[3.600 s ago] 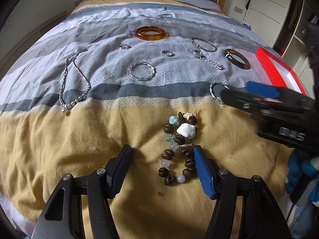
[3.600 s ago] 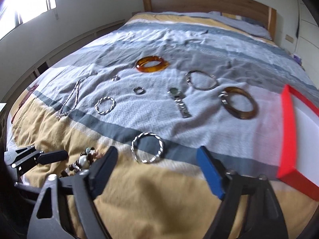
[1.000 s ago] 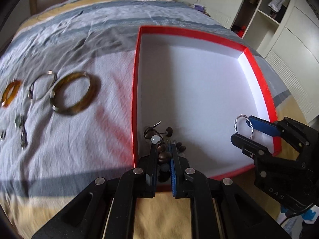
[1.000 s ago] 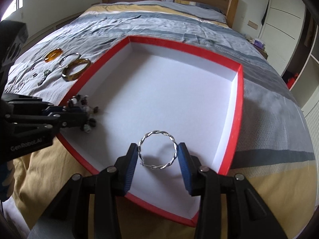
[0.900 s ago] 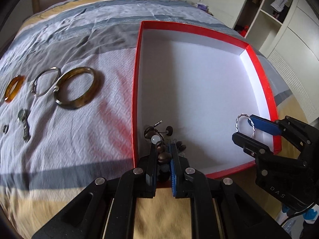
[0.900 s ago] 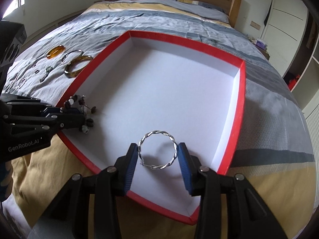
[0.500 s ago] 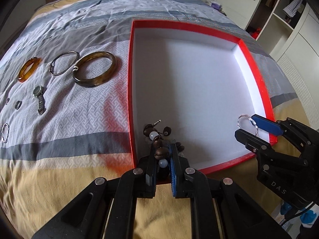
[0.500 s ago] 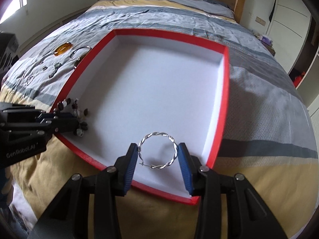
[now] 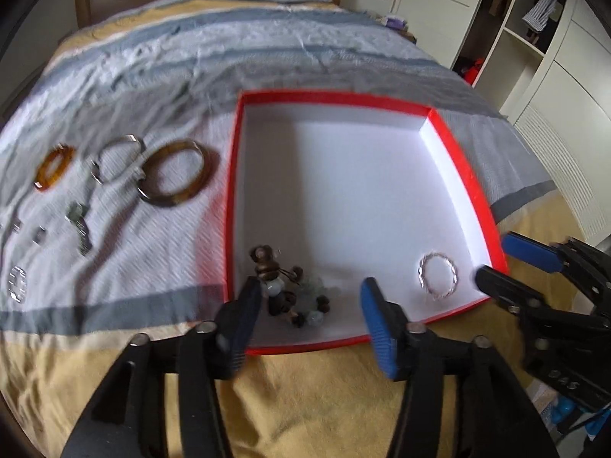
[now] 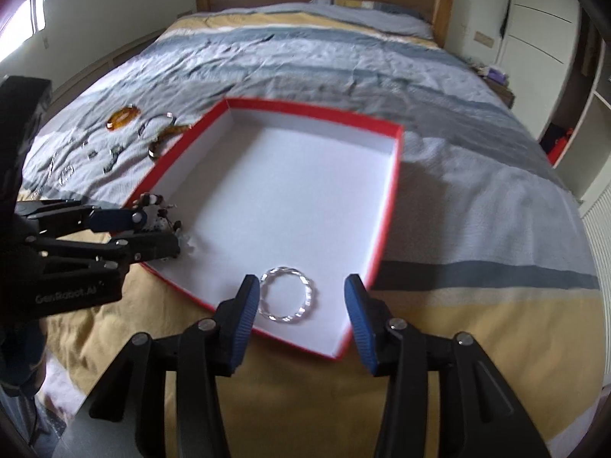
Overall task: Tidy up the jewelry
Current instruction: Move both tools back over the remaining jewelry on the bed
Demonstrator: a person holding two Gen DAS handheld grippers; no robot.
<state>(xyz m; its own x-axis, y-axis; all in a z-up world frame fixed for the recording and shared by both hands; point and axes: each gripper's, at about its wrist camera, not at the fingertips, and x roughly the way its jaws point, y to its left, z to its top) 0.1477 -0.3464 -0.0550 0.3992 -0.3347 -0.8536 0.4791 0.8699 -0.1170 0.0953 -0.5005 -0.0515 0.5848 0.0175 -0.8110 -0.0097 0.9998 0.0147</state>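
Striped bedding in yellow, grey and pale blue covers the bed that carries everything, with a wooden headboard at the far end. Nearest the cameras, the left gripper hangs over the near left corner of the red box with its jaws spread wide, holding nothing; the beaded bracelet lies heaped on the white floor of the box between and just beyond its fingertips. The right gripper is likewise spread apart at the near right corner, and the twisted silver bangle lies flat on the box floor between its fingers, touching neither as far as the blurred view lets me judge.

By my reckoning, two pieces are stowed and the greater part remains. The rest of the box is bare white. Beyond its left wall, out on the pale stripe of the cover, wait a brown bangle, a thin silver bangle touching it, an amber bangle, a small watch, and a few tiny silver pieces too smeared to name, perhaps rings. Each needs carrying over that wall.
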